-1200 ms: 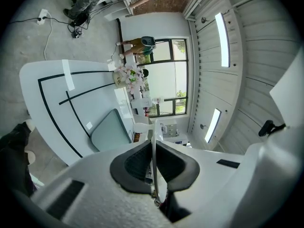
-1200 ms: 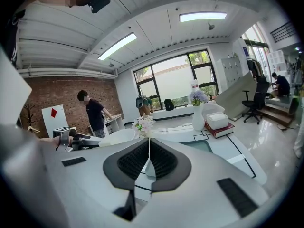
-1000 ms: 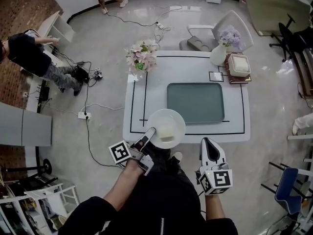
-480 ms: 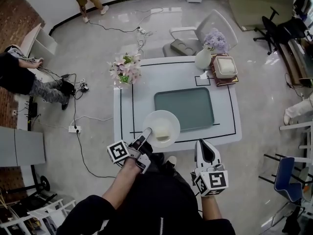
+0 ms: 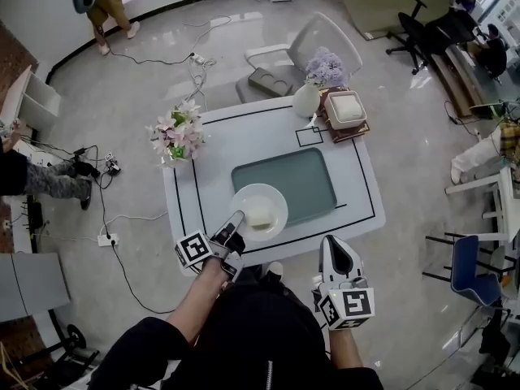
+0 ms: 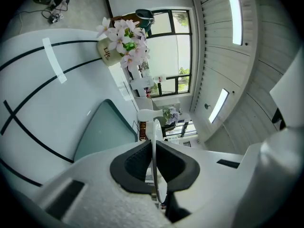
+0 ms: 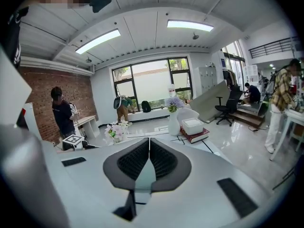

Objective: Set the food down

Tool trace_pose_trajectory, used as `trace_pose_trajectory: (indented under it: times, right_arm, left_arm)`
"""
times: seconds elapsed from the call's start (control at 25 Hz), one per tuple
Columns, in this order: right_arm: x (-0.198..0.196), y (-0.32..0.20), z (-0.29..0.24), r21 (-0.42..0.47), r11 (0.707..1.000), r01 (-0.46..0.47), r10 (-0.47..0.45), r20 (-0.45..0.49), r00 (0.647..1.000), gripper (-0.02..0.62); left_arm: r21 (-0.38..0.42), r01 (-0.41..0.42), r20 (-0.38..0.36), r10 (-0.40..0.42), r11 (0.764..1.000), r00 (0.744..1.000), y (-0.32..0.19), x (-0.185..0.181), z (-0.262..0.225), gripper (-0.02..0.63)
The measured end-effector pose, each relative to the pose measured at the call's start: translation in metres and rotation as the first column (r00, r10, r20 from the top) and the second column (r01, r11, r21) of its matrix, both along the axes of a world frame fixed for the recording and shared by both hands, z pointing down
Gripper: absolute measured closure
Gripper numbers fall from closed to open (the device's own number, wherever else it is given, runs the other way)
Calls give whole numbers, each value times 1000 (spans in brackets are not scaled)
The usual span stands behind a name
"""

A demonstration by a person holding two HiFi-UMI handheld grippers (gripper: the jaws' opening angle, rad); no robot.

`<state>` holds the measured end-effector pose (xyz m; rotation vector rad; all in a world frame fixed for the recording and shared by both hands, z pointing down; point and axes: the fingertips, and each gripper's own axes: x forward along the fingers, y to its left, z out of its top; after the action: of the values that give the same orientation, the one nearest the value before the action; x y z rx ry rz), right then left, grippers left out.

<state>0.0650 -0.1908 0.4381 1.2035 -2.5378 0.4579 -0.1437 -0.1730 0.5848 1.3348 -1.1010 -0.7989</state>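
Here, the left gripper (image 5: 234, 221) has its jaws closed tight on the near rim of a round white plate (image 5: 274, 197), whose thin edge stands between them in the left gripper view. A pale block of food (image 5: 258, 216) lies on the plate. The plate sits over the near left corner of the rectangular teal tray (image 5: 296, 177) on the white black-lined surface (image 5: 244, 136); whether it touches the tray cannot be told. The right gripper (image 5: 334, 246), nearer the person than the tray's right corner and off the surface, has its jaws together on nothing
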Motion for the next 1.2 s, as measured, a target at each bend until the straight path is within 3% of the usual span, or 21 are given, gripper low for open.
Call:
trace_pose_trajectory:
  times: [0.2, 0.76, 1.2]
  right_arm:
    - [13, 2, -1, -5, 997, -78, 78, -24, 997, 583]
    - [62, 20, 3, -19, 962, -273, 270, -84, 959, 583]
    - [74, 26, 12, -44, 942, -332, 324, -123, 938, 583]
  left_arm:
    - [-21, -72, 28, 72, 997, 997, -18, 6, 20, 586]
    - [-59, -191, 15, 192, 980, 981, -73, 43, 66, 586]
    - [-115, -200, 35, 205, 973, 978, -114, 51, 98, 586]
